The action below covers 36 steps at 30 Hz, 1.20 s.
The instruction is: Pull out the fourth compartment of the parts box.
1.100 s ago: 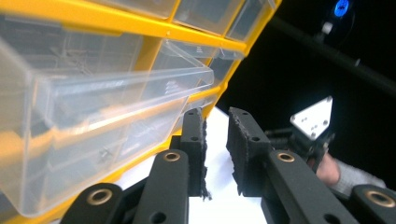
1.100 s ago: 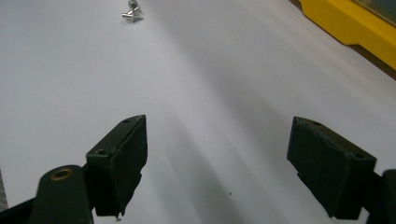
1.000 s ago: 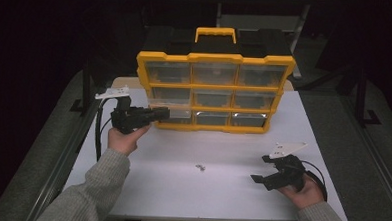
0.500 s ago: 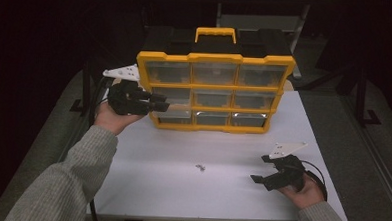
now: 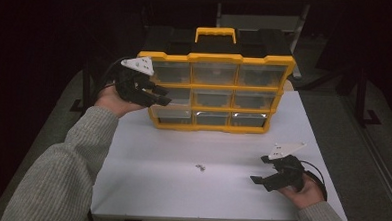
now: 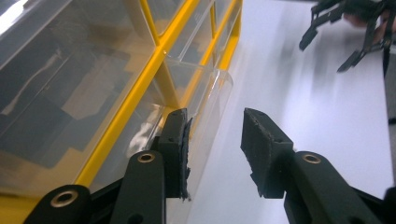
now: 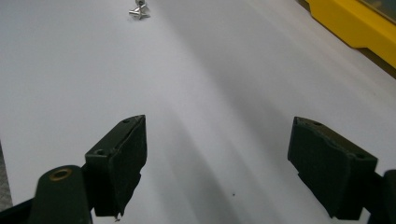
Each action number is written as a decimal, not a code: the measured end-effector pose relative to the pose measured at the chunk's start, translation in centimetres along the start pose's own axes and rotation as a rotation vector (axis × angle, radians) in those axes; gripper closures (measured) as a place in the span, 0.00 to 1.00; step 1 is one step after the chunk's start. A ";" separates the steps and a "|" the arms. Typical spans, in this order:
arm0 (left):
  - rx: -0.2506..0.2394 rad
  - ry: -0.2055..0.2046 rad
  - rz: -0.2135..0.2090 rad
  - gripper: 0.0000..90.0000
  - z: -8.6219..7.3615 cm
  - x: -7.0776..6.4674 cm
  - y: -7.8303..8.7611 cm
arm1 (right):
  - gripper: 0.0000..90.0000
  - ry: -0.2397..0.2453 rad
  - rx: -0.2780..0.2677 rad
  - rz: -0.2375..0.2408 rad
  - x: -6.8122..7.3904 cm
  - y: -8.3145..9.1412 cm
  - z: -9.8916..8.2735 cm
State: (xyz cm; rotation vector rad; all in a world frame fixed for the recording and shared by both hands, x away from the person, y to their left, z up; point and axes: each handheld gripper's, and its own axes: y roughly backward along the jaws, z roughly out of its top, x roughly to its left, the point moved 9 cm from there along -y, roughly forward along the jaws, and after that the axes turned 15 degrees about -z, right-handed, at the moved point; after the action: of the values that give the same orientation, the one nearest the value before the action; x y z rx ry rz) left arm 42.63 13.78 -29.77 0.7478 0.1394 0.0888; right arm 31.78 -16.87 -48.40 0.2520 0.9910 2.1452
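Hovering, left gripper (image 5: 157,95): held up at the left end of the yellow organiser (image 5: 215,89), jaws aimed at its middle-left drawer (image 5: 177,95).
Left jaws: partly spread, and they have just been opening; in the left gripper view the gripper (image 6: 215,140) has nothing pinched. One pad (image 6: 180,140) sits just beside the clear curved drawer front (image 6: 212,100); contact cannot be told.
Organiser: stands upright at the far middle of the white bench (image 5: 180,190), yellow frame, three rows of three clear drawers, carry handle (image 5: 216,34) on top. Contents of the drawers too dim to read.
Right gripper (image 5: 263,179): low over the bench at the near right corner, in the person's right hand (image 5: 305,190), grey three-cornered plate (image 5: 285,149) on top.
Right jaws: spread wide in the right gripper view (image 7: 217,168), bare bench between them, nothing held.
Small metal parts (image 5: 200,167): a tiny cluster lying loose on the bench near its middle, well apart from both grippers; in the right gripper view they (image 7: 139,10) lie far ahead of the jaws. They look like screws; too small to be sure.
Organiser edge (image 7: 350,28): a strip of yellow base at the upper right of the right gripper view.
Sleeve (image 5: 61,169): grey knit, left forearm reaching in from the lower left.
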 end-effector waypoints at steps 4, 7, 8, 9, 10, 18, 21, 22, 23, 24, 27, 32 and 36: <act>0.063 -0.021 -0.004 0.67 -0.3 0.4 -0.7 | 0.21 -0.003 0.002 0.004 0.1 0.0 0.0; 0.088 -0.018 -0.017 0.66 -0.7 0.8 -1.3 | 0.21 0.001 0.005 0.010 0.1 -0.1 -0.1; 0.099 -0.023 -0.019 0.67 -0.8 0.9 -1.4 | 0.21 0.001 0.007 0.011 0.2 -0.1 -0.1; 0.107 -0.018 -0.019 0.67 -0.9 0.9 -1.6 | 0.21 0.004 0.007 0.011 0.2 -0.1 -0.1; 0.111 -0.019 -0.022 0.67 -0.9 1.0 -1.8 | 0.21 0.006 0.007 0.013 0.2 -0.1 -0.1; 0.164 -0.026 -0.035 0.72 -1.4 1.3 -2.5 | 0.21 0.010 0.010 0.018 0.4 -0.2 -0.1; 0.173 -0.019 -0.033 0.73 -1.5 1.3 -2.7 | 0.21 0.013 0.009 0.018 0.4 -0.2 -0.1; 0.177 -0.018 -0.030 0.72 -1.6 1.4 -2.8 | 0.21 0.015 0.010 0.017 0.4 -0.2 -0.1; 0.175 -0.010 -0.032 0.70 -1.6 1.4 -3.0 | 0.21 0.015 0.011 0.018 0.4 -0.2 -0.1; 0.184 -0.016 -0.029 0.72 -1.7 1.4 -3.0 | 0.21 0.014 0.008 0.018 0.4 -0.2 -0.1; 0.188 -0.018 -0.033 0.76 -1.8 1.6 -2.8 | 0.21 0.013 0.008 0.018 0.4 -0.2 -0.1; 0.196 -0.024 -0.037 0.77 -1.9 1.5 -2.8 | 0.21 0.016 0.008 0.019 0.4 -0.2 -0.1; 0.191 -0.022 -0.048 0.77 -1.9 1.4 -2.8 | 0.21 0.013 0.005 0.020 0.4 -0.1 -0.1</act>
State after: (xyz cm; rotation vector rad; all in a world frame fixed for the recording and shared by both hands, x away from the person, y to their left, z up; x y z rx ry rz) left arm 43.76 13.23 -33.18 0.9351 0.1460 0.0210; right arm 31.50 -16.58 -48.62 0.2519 1.0056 2.1653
